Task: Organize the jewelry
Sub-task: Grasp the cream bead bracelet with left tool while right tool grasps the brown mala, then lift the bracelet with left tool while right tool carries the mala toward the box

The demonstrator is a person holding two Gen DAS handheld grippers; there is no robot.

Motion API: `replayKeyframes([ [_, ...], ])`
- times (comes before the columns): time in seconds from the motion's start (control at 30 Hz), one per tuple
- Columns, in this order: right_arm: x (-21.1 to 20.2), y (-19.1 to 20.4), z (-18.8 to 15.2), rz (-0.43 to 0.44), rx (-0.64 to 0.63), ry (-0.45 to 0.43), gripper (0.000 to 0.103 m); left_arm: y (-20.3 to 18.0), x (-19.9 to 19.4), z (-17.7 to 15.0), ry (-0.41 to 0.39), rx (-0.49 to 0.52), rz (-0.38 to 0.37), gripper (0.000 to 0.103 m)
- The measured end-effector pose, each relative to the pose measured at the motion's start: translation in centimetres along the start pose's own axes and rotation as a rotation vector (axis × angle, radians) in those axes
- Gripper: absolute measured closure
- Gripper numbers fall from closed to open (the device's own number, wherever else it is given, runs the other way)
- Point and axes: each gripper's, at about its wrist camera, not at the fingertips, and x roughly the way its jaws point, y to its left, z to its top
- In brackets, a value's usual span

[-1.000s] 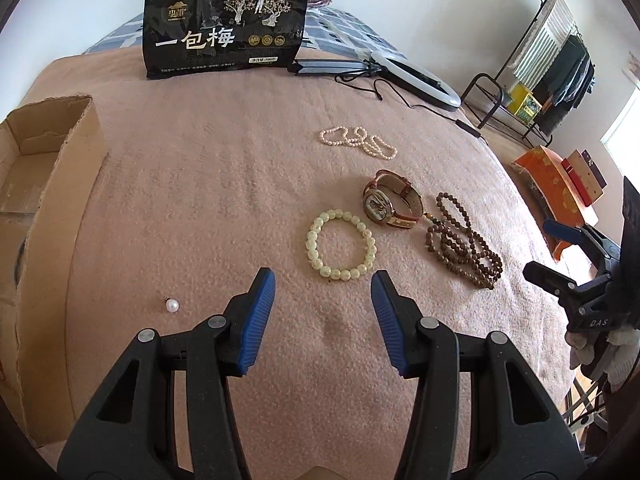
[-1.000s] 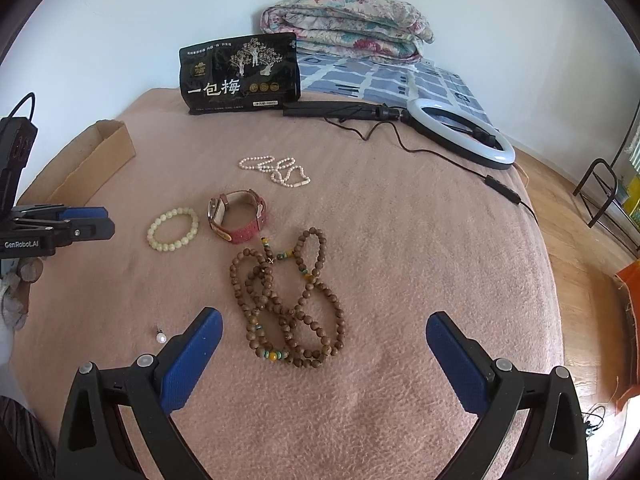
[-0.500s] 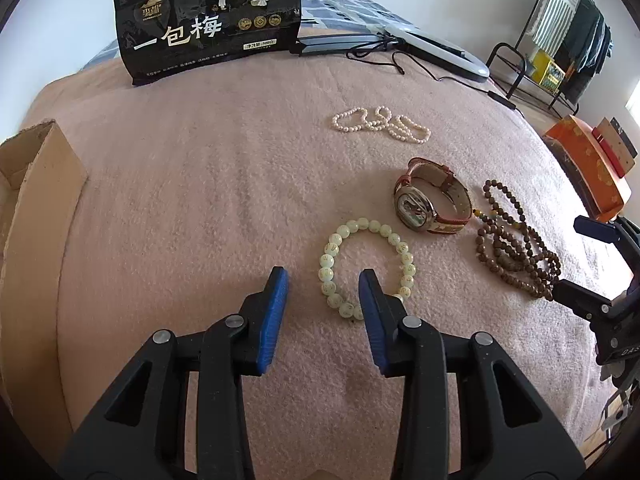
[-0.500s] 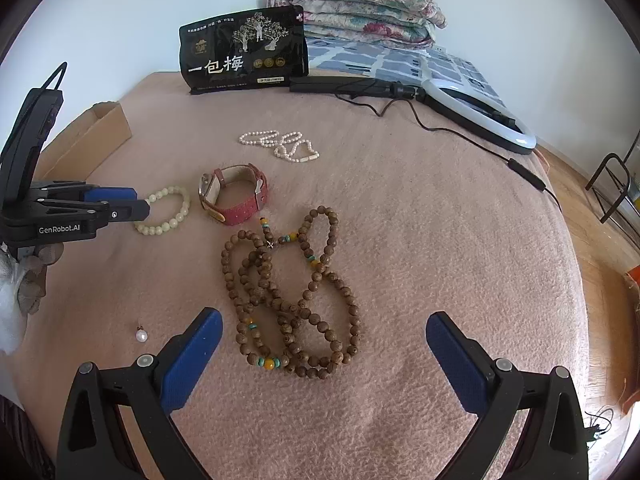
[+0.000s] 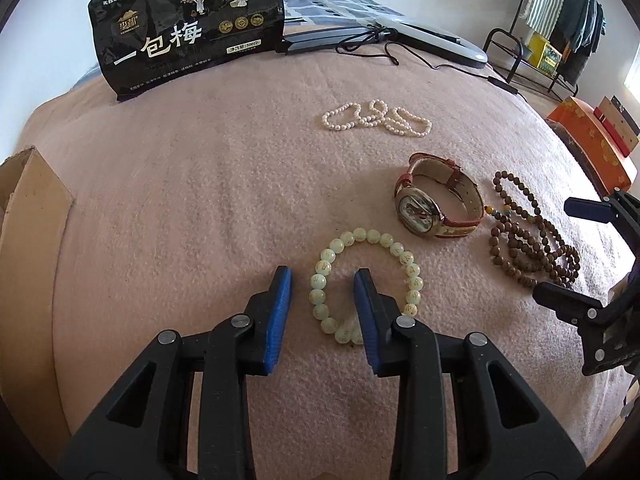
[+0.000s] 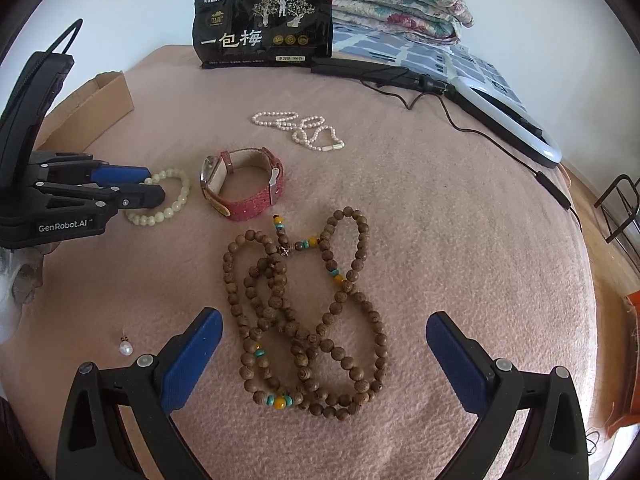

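Pink blanket (image 6: 440,240) covers the bed and carries all items. Count: one pale green bead bracelet (image 5: 366,280), one watch (image 6: 244,184) with a red strap, one long string of brown wooden beads (image 6: 304,312), one pearl strand (image 6: 298,126), one loose pearl pendant (image 6: 125,347). The brown string lies in loops, its long axis running away from the right camera. The watch rests on its side, face toward the bracelet.

Left gripper (image 5: 322,292): fingers have just been closing and now straddle the bracelet's near-left beads, one inside the ring, one outside, pads not touching them. Right gripper (image 6: 324,340): fingers wide apart above the near end of the brown string, holding nothing.
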Motion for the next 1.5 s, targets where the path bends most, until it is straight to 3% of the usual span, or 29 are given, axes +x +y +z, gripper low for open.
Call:
replayKeyframes([
  [0.27, 1.8, 0.1, 0.5, 0.012, 0.005, 0.033, 0.001, 0.0, 0.0, -0.1, -0.020, -0.011, -0.018, 0.086],
  [0.4, 1.8, -0.6, 0.3, 0.052, 0.046, 0.033, 0.009, 0.0, -0.2, -0.3, -0.027, -0.015, -0.026, 0.092],
  [0.47, 1.6, -0.5, 0.2, 0.059, 0.044, 0.035, 0.016, 0.0, -0.2, -0.2, -0.026, -0.011, -0.031, 0.095],
  [0.7, 1.0, -0.3, 0.5, 0.069, 0.028, 0.044, 0.066, 0.1, -0.5, -0.4, -0.031, -0.037, -0.051, 0.096],
  [0.9, 0.7, -0.5, 0.4, 0.063, 0.048, 0.040, 0.089, 0.5, -1.1, -1.0, -0.035, -0.082, -0.089, 0.097],
  [1.5, -3.6, -1.1, -0.1, 0.040, 0.096, -0.027, 0.092, -0.5, -5.4, -1.0, -0.094, -0.064, -0.118, 0.098],
])
